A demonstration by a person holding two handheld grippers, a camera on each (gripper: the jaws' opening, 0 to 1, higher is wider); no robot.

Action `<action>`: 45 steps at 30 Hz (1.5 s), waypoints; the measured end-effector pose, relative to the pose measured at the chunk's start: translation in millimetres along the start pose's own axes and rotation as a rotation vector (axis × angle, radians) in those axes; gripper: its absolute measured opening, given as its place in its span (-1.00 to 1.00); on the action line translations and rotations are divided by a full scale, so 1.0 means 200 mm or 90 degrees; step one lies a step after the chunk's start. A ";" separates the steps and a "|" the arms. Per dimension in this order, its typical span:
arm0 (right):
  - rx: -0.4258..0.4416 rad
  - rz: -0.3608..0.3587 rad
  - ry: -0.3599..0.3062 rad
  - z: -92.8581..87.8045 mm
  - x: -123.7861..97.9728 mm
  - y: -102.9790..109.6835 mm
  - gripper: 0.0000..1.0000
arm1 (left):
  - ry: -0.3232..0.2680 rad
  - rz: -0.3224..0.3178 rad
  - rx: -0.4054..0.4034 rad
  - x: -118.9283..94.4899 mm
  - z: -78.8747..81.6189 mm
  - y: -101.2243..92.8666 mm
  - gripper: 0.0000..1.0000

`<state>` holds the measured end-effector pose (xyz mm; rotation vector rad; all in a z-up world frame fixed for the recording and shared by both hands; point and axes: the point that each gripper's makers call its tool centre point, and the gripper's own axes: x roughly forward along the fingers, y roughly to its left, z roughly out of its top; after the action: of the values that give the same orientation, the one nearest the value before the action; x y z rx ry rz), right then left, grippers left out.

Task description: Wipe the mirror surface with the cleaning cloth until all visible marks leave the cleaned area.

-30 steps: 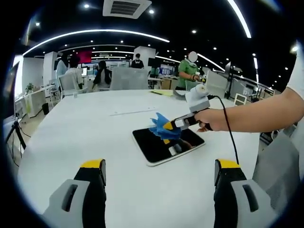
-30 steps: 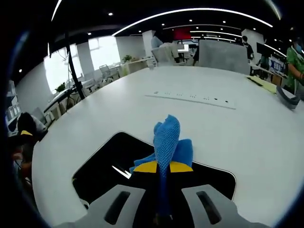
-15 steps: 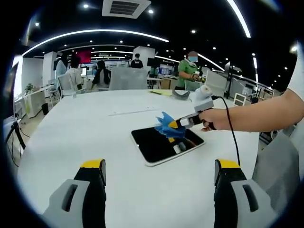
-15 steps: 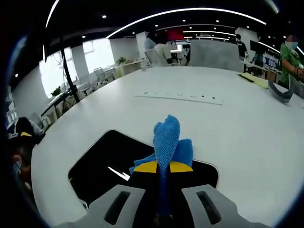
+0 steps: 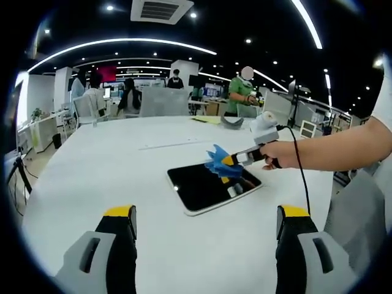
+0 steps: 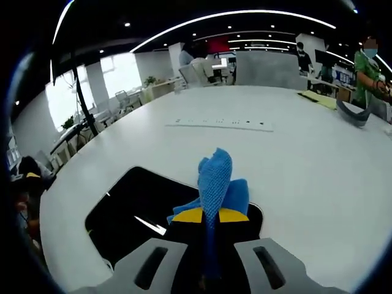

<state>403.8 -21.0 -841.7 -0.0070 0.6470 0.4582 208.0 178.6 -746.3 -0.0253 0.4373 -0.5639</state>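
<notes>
Glossy dark mirror [image 6: 131,205], textured woven blue cloth [image 6: 215,179], smooth matt white table [image 6: 312,165]

Left tongs [image 5: 206,242]: two grey moulded jaws, each with an oval slot, black inner faces, yellow caps at the tips. Right tongs [image 6: 211,214]: same grey slotted jaws, yellow-tipped. Black cable [image 5: 298,168] hanging from the right tongs' handle. Edge of a white short sleeve [image 5: 384,107] at the right arm.

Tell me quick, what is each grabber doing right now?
Left gripper: open, holding nothing.
Right gripper: shut on the blue cloth, over the mirror.
</notes>
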 end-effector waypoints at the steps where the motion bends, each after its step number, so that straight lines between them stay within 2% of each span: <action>1: 0.002 -0.001 0.000 0.00 0.00 0.00 -0.97 | 0.000 0.000 0.000 0.00 0.00 0.00 0.91; 12: 0.006 -0.010 -0.001 -0.01 -0.02 -0.04 -0.97 | -0.002 0.000 0.002 0.00 0.00 0.00 0.91; 45: 0.001 -0.003 -0.002 -0.03 -0.03 -0.05 -0.97 | -0.010 0.009 0.007 -0.04 0.03 0.00 0.92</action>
<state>400.2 -32.6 -843.5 -0.0067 0.6438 0.4527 204.7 181.9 -738.6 -0.0165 0.4196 -0.5520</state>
